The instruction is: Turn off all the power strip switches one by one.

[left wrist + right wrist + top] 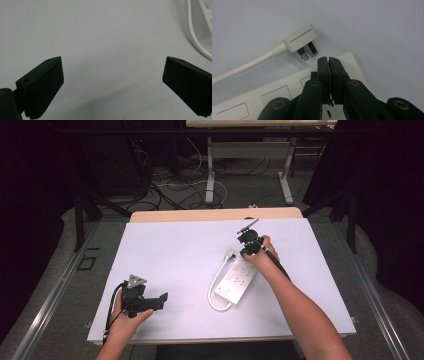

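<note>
The right gripper (328, 59) is clenched empty over the white plastic power strip (236, 281); the left gripper (112, 75) is released. The white flat plug (300, 38), rigid and light on its stiff cord (214, 287), looks best pinched by its flat sides.

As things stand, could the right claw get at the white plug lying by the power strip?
Probably yes. The right claw hangs shut over the power strip, with the plug just beyond its tips and bare table around it. It would need to open first.
</note>
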Demonstrator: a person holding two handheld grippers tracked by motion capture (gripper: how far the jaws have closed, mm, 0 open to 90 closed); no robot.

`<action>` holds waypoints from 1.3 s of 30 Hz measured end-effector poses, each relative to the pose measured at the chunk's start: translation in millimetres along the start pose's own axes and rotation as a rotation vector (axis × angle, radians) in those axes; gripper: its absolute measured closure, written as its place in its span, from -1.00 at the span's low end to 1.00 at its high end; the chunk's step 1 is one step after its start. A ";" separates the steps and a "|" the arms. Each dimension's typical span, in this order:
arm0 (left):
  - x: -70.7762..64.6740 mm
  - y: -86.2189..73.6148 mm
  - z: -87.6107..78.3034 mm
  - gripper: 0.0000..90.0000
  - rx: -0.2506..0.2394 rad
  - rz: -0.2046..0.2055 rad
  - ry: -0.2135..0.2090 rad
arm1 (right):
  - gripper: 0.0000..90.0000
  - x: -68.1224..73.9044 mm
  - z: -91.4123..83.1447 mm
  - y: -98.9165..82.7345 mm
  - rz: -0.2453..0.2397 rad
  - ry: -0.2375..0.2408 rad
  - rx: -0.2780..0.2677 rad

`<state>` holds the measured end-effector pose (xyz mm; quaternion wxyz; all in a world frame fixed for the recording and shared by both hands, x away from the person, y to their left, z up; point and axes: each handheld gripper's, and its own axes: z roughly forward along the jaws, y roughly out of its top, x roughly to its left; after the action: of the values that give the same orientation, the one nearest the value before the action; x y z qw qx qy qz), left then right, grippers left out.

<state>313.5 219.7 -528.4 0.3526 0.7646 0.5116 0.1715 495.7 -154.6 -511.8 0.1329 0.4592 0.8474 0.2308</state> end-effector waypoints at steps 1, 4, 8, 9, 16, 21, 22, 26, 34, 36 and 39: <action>0.0 0.0 0.0 -0.92 0.000 0.000 0.000 | 0.97 0.0 0.0 0.0 0.000 0.000 0.000; -0.1 -0.1 0.1 -0.92 -0.002 0.000 0.000 | 0.97 -0.2 0.6 -0.3 0.003 0.005 -0.010; 0.0 0.1 -0.4 -0.92 0.005 0.003 -0.002 | 1.00 1.7 1.4 -0.8 0.003 0.003 -0.008; 0.0 0.1 -0.5 -0.92 0.005 0.003 -0.006 | 1.00 1.9 1.6 -0.8 -0.002 0.001 0.018; -0.1 0.0 -0.6 -0.92 0.007 0.002 -0.005 | 1.00 1.5 1.6 -1.8 -0.007 -0.013 0.003; -0.3 -0.5 0.3 -0.92 -0.002 -0.005 0.002 | 1.00 0.6 2.2 -2.0 -0.005 -0.012 -0.001; -0.2 -0.5 0.6 -0.92 -0.004 -0.006 0.001 | 1.00 2.1 2.2 -1.8 0.003 -0.012 -0.003; -0.6 -0.2 1.0 -0.92 -0.004 0.000 0.001 | 0.99 2.4 2.5 -1.9 0.001 -0.019 -0.012; 0.6 -0.5 1.4 -0.92 0.001 -0.008 -0.002 | 0.88 0.2 1.9 -2.0 0.019 -0.008 -0.015; 0.7 -0.5 1.4 -0.92 -0.001 -0.008 -0.003 | 0.87 0.5 2.1 -2.2 0.020 -0.004 -0.022; 0.6 -0.4 1.2 -0.92 0.000 -0.009 -0.001 | 0.86 1.6 0.3 -1.8 0.015 -0.006 -0.021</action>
<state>314.2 219.9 -529.6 0.3538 0.7623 0.5148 0.1694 493.8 -154.1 -513.0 0.1386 0.4648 0.8411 0.2394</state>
